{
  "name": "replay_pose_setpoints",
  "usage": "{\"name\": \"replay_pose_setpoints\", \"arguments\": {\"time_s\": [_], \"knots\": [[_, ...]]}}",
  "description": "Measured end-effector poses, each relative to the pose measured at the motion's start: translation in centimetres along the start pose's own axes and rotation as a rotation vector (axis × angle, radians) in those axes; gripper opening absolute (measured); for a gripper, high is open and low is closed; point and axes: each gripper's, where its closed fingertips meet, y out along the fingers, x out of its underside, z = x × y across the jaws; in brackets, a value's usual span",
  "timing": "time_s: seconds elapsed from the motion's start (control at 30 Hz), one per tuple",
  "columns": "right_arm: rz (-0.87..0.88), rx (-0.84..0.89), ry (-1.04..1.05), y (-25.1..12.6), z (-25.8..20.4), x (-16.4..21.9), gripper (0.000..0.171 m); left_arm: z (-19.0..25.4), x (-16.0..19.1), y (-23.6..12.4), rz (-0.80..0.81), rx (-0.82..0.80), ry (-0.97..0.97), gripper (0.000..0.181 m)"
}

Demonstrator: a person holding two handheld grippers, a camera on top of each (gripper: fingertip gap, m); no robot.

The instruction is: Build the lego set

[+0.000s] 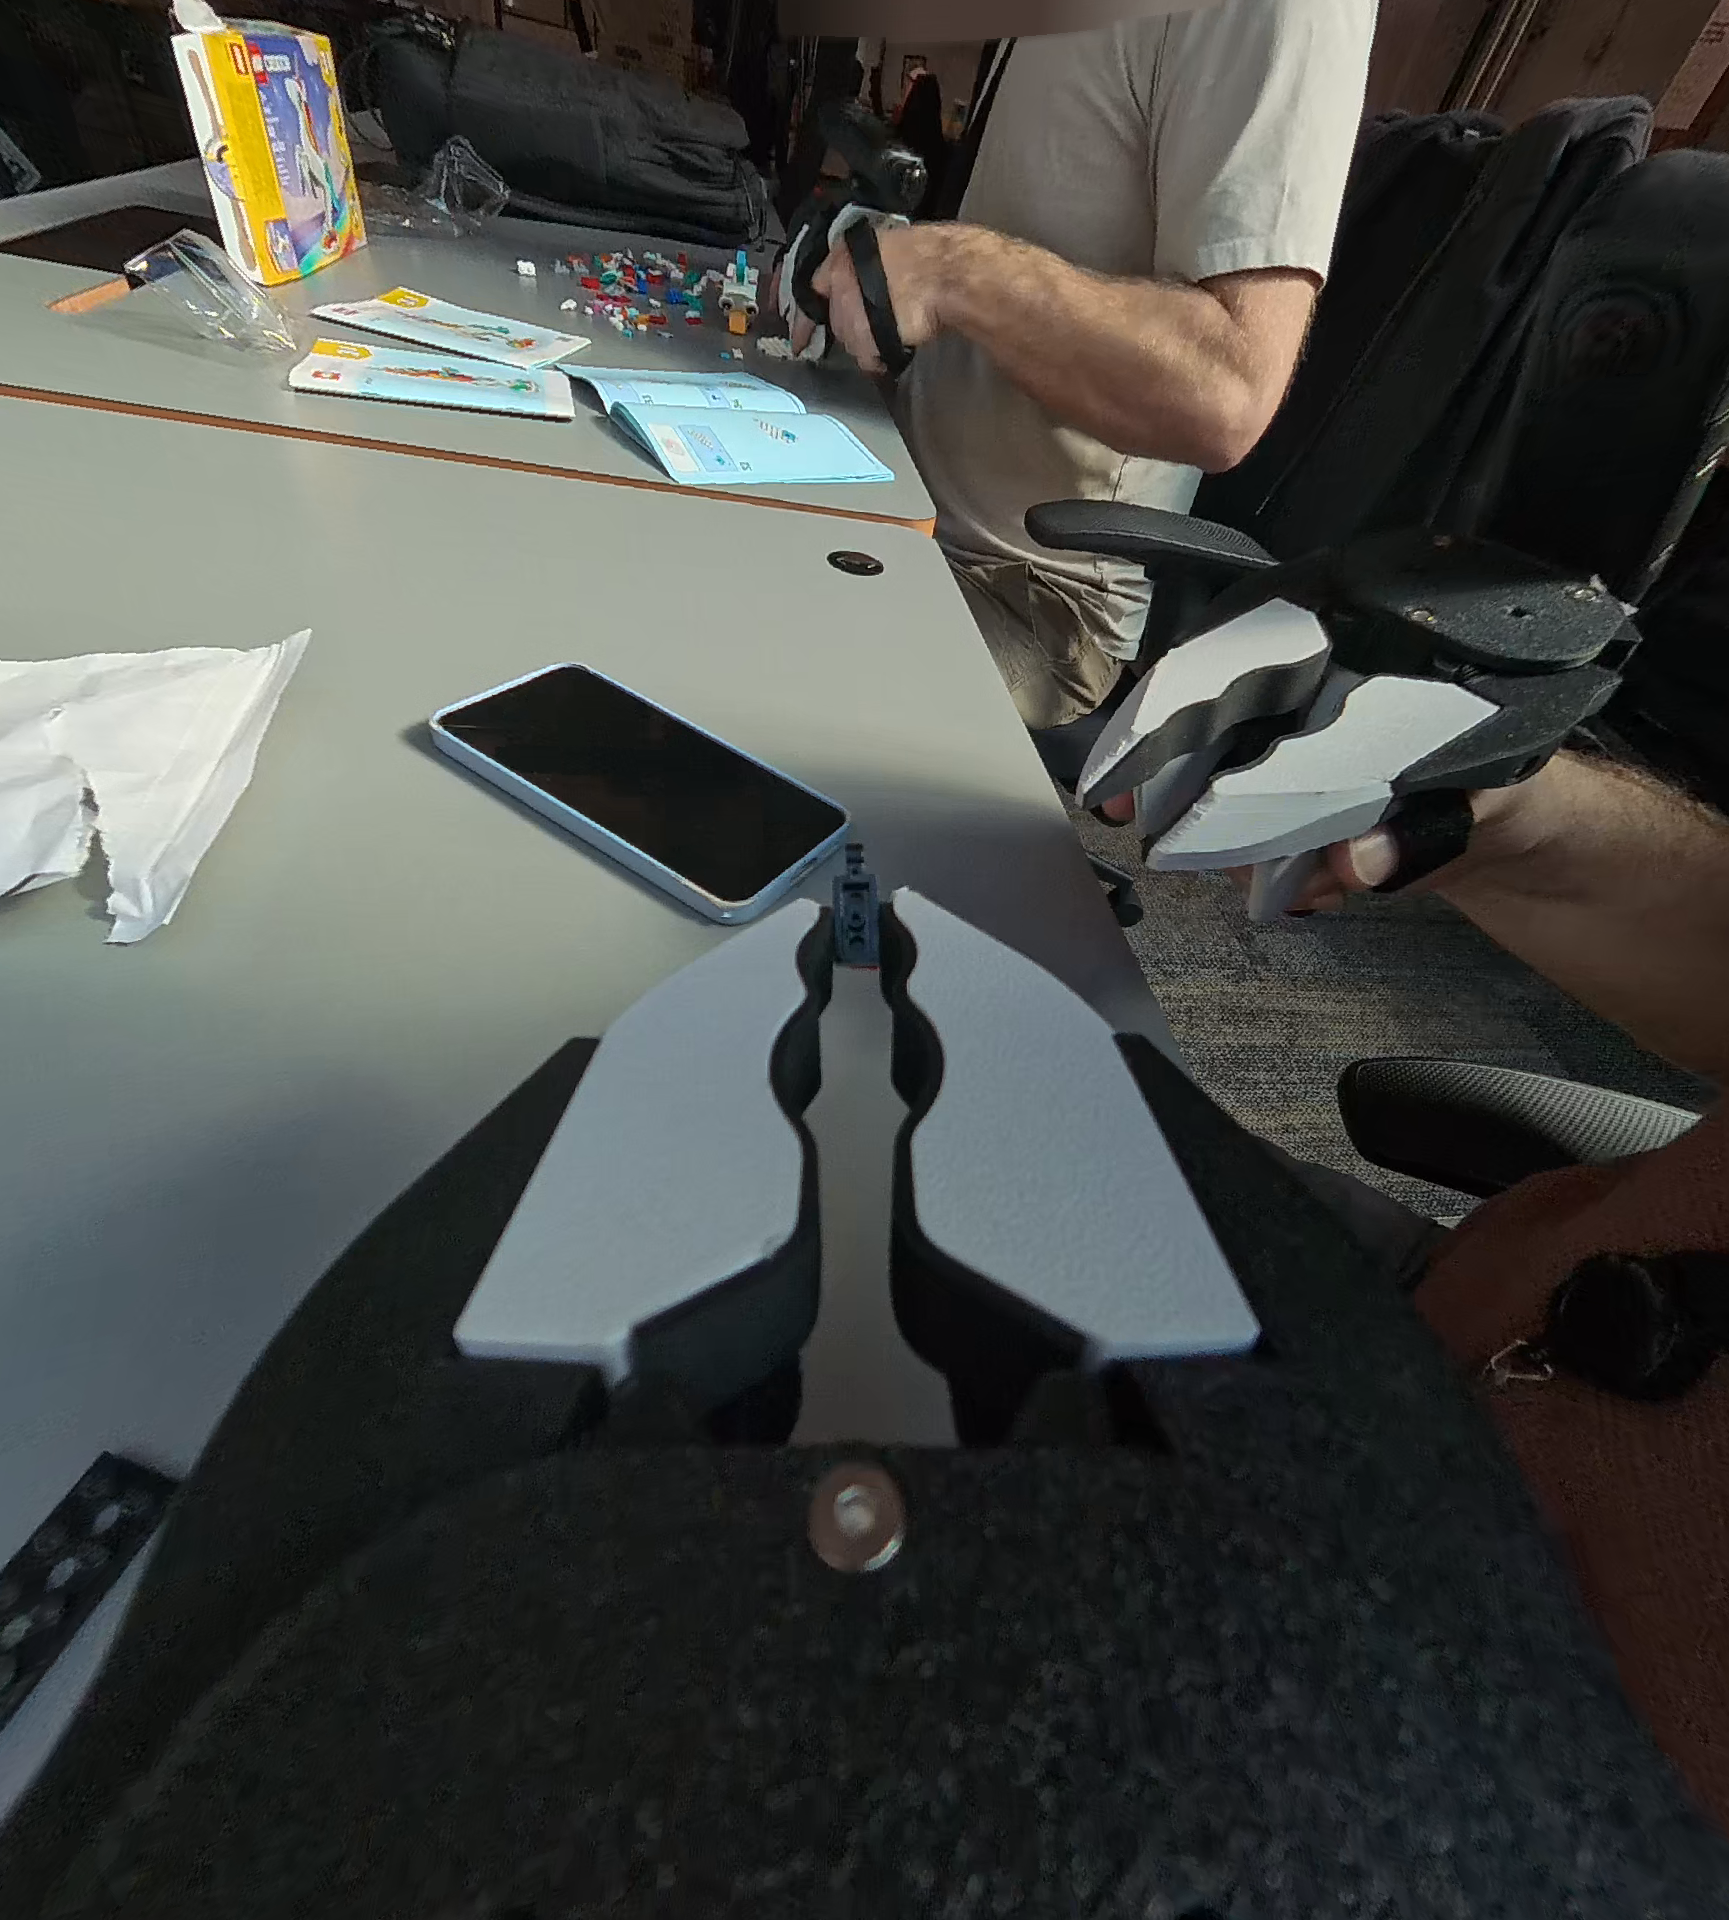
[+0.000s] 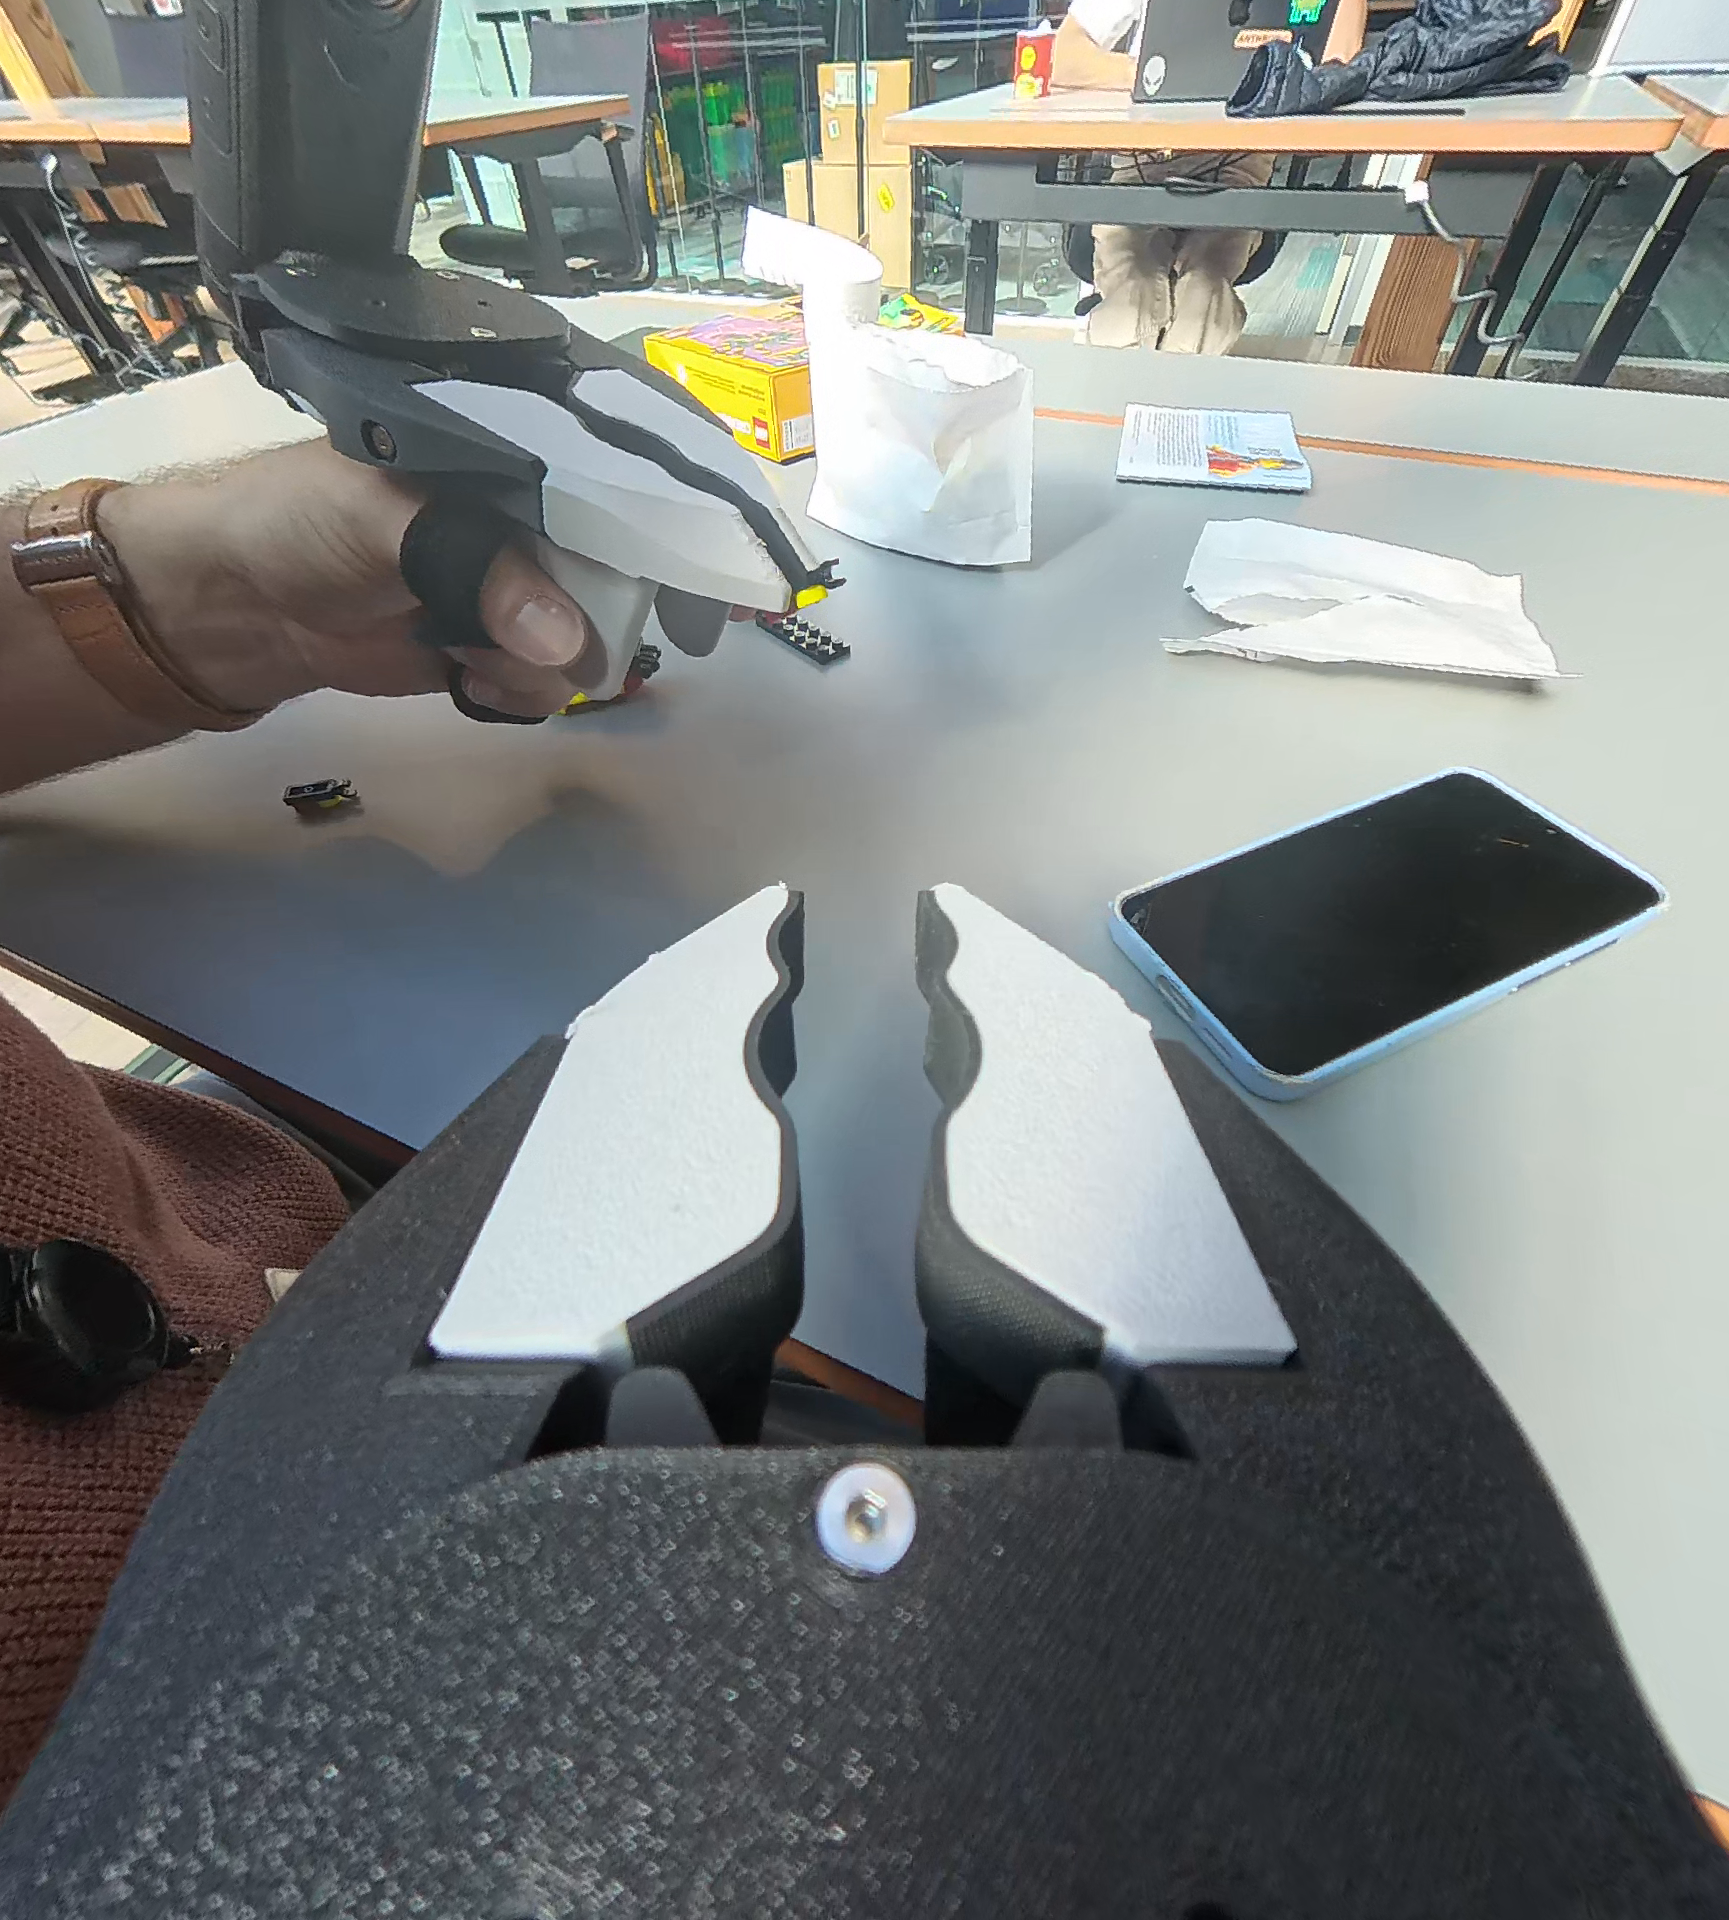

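The left gripper point(image 1: 855, 920) pinches a small dark lego piece point(image 1: 855, 925) just beside the phone point(image 2: 1390, 925); the right gripper point(image 2: 855, 904) hangs slightly parted and empty. Left of the phone lie a black studded plate point(image 2: 806, 636) and a small black-and-yellow assembly point(image 2: 320, 795). By my reading, building has barely begun. Pieces beneath the left hand are partly hidden.

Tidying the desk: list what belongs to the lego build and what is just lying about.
Build: small lego piece in left gripper, black studded plate, loose piece, yellow box, booklet.
Lying about: phone, torn paper, white bag.
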Motion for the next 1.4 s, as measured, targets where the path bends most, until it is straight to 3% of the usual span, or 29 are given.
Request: {"name": "replay_pose_setpoints", "arguments": {"time_s": [0.23,0.4,0.63,0.9,1.0,1.17,1.4], "knots": [[0.000,-0.013,0.015,0.2,-0.1,0.1,0.020,-0.5,0.0,-0.2,0.001,-0.031,0.046,0.008],[0.048,-0.076,0.012,1.8,-0.6,-1.7,0.021,-2.2,-1.4,-1.4,0.001,-0.176,0.376,0.008],[0.188,-0.327,0.183,6.9,-1.9,-7.2,0.024,-1.8,-4.2,-4.0,0.145,-0.208,0.732,0.008],[0.275,-0.515,0.384,9.4,-2.7,-10.2,0.015,-2.1,-3.9,-5.4,0.096,-0.279,1.046,0.008],[0.270,-0.499,0.338,10.3,-3.3,-10.4,0.010,-2.5,-3.7,-5.9,0.070,-0.289,1.088,0.008],[0.185,-0.412,0.206,11.7,-4.3,-9.8,0.016,-2.7,-3.8,-6.8,0.086,-0.293,1.082,0.008],[0.143,-0.404,0.158,12.1,-5.2,-9.7,0.006,-2.3,-3.1,-7.1,0.059,-0.301,1.089,0.008]]}}
